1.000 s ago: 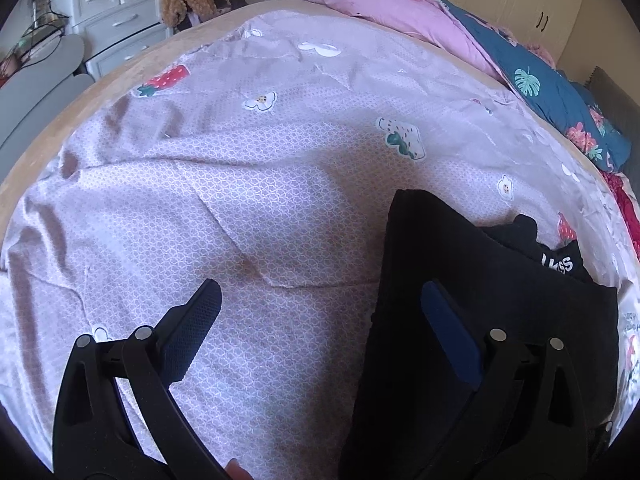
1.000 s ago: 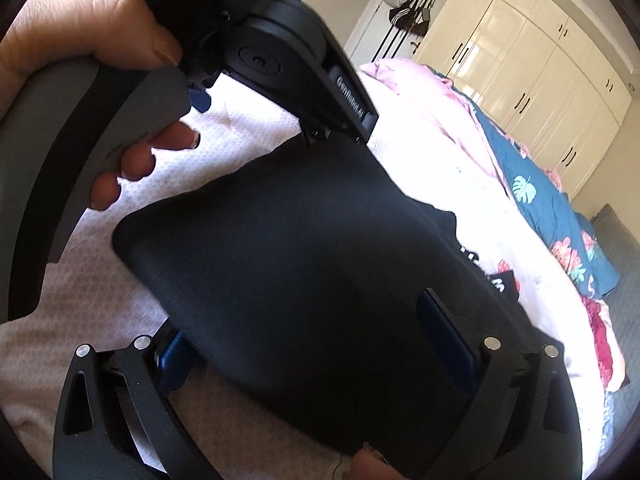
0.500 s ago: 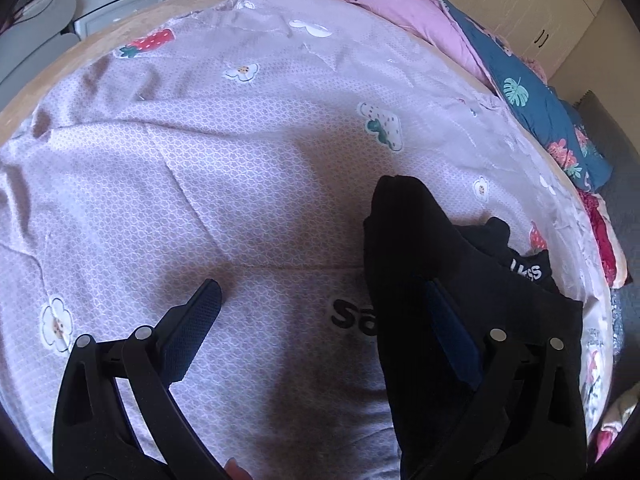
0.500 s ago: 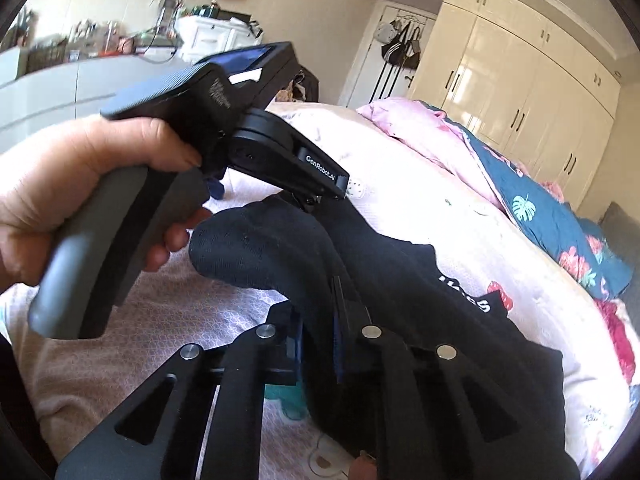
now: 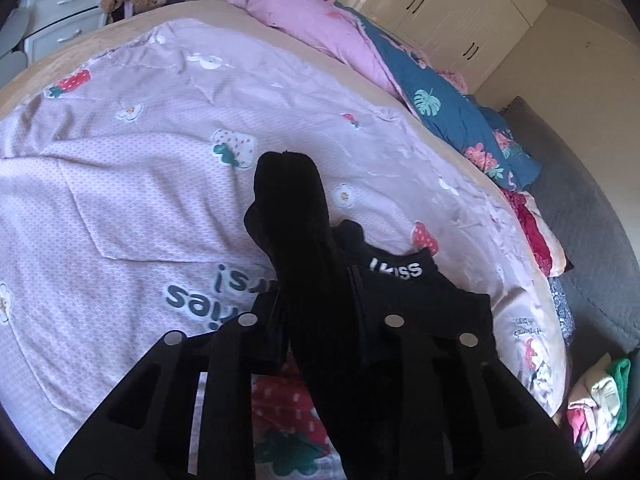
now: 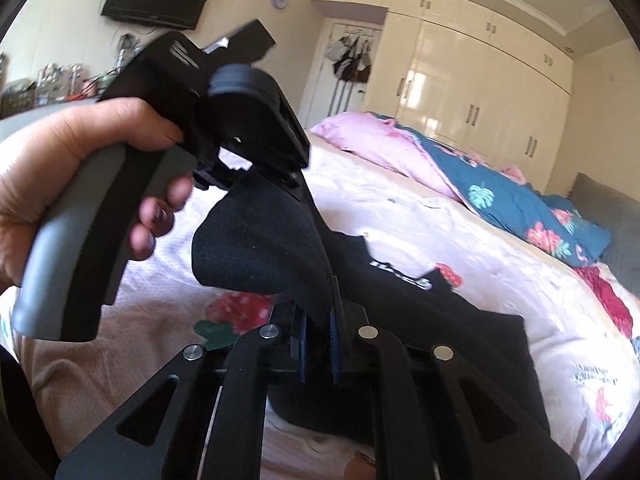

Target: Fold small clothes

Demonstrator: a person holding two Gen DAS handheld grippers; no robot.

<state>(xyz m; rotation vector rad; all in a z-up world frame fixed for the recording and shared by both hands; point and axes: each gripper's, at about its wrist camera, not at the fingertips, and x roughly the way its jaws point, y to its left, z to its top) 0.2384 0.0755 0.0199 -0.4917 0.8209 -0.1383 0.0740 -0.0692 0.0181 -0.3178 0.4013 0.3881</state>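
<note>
Both grippers, apart a second ago, now clamp the black garment (image 5: 304, 248): left gripper (image 5: 318, 312) and right gripper (image 6: 318, 332) lift its edge off the bedspread (image 5: 140, 200).

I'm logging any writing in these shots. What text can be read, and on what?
"kiss", white, upside down, on the black garment.
"ies" and "rs!", dark, upside down and partly hidden, on the pink bedsheet.
Small print on the bedsheet's right edge: too small to read.
</note>
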